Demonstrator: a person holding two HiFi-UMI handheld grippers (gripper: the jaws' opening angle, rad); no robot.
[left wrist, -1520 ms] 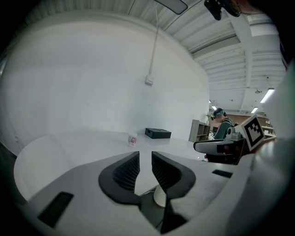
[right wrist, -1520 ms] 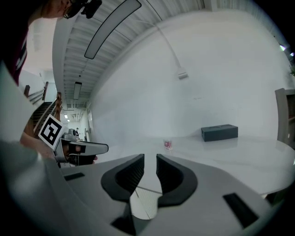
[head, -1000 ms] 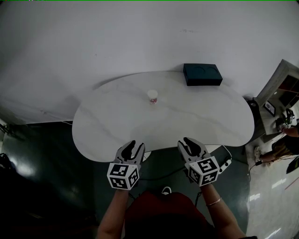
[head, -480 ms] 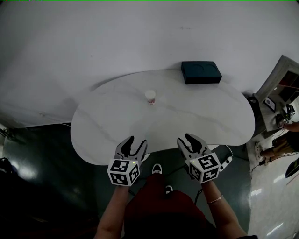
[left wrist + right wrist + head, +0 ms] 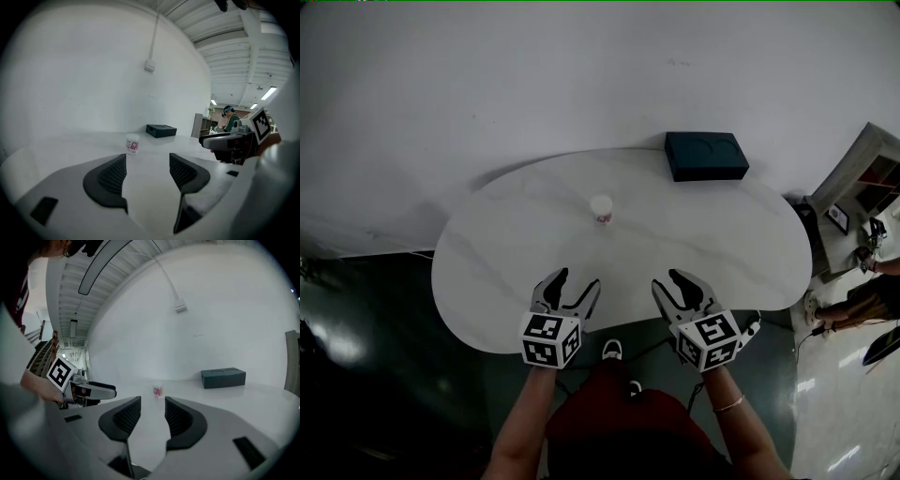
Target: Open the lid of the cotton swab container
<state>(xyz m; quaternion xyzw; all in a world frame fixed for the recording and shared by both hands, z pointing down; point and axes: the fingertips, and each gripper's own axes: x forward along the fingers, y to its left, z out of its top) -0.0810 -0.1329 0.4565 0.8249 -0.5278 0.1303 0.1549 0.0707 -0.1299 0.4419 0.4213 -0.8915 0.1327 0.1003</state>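
The cotton swab container (image 5: 601, 208), seemingly lidded, stands mid-table, well beyond both grippers. The left gripper (image 5: 577, 281) and right gripper (image 5: 667, 281) hover over the near edge, jaws opening on nothing, likely readying one for the body, one for the lid

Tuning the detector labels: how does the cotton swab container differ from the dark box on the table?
Size: the cotton swab container is small; the dark box is much larger.
Shape: the container is a round upright tub; the box is flat and rectangular.
Colour: the container is white with red print; the box is dark all over.
Shared: both rest on the white table, well apart.
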